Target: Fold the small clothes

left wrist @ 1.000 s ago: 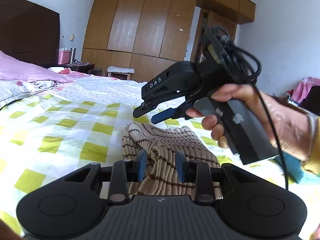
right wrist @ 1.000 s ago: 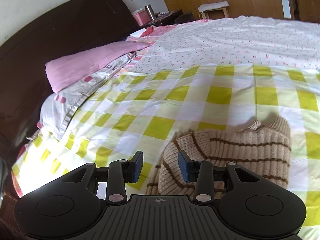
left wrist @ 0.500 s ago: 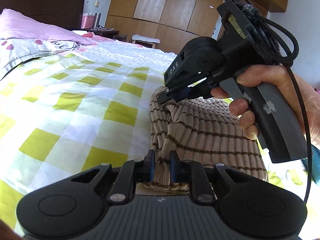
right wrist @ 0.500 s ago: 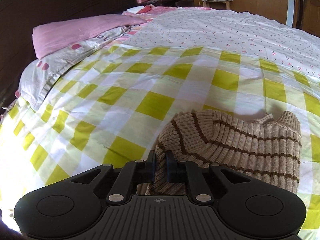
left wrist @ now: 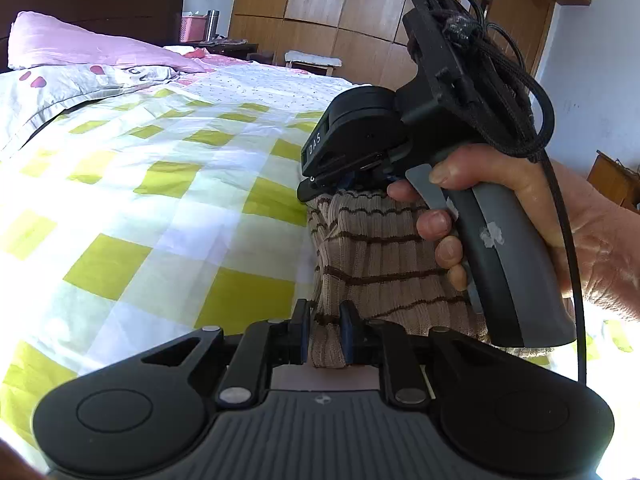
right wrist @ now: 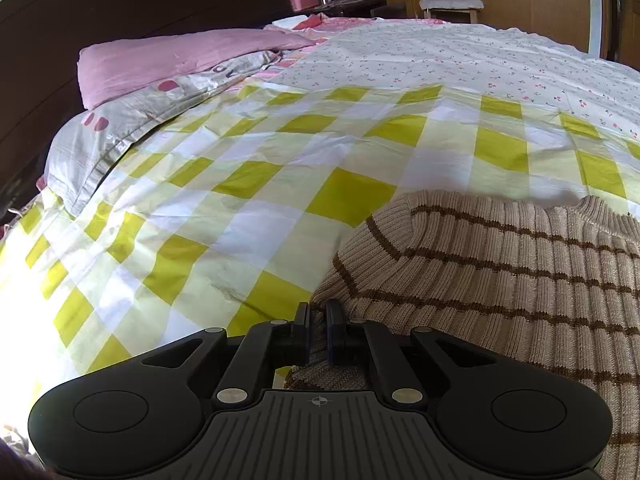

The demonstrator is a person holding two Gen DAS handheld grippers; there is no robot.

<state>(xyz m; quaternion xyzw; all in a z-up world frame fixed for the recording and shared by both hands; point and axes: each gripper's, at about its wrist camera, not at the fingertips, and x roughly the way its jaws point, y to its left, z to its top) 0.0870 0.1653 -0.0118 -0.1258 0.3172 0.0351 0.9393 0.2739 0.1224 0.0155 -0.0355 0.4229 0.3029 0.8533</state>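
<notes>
A beige knit sweater [left wrist: 380,248] with thin brown stripes lies bunched on the yellow-and-white checked bedspread [left wrist: 160,184]. My left gripper [left wrist: 326,314] is shut on the sweater's near edge, a fold of knit pinched between its blue pads. In the left wrist view a hand [left wrist: 500,188] holds the right gripper [left wrist: 344,190] at the sweater's far edge, its tips down in the fabric. The right wrist view shows the right gripper [right wrist: 318,314] shut on a corner of the sweater [right wrist: 500,272], which spreads away to the right.
A pink pillow [right wrist: 180,56] and a grey printed one lie against the dark headboard [right wrist: 120,8] at the left. A white floral sheet [right wrist: 460,60] covers the far bed. Wooden wardrobes [left wrist: 320,12] and a small stool [right wrist: 450,4] stand beyond.
Both grippers came down onto the sweater and closed on it: the left on the near edge, the right on the far corner. Both were open a second ago.
</notes>
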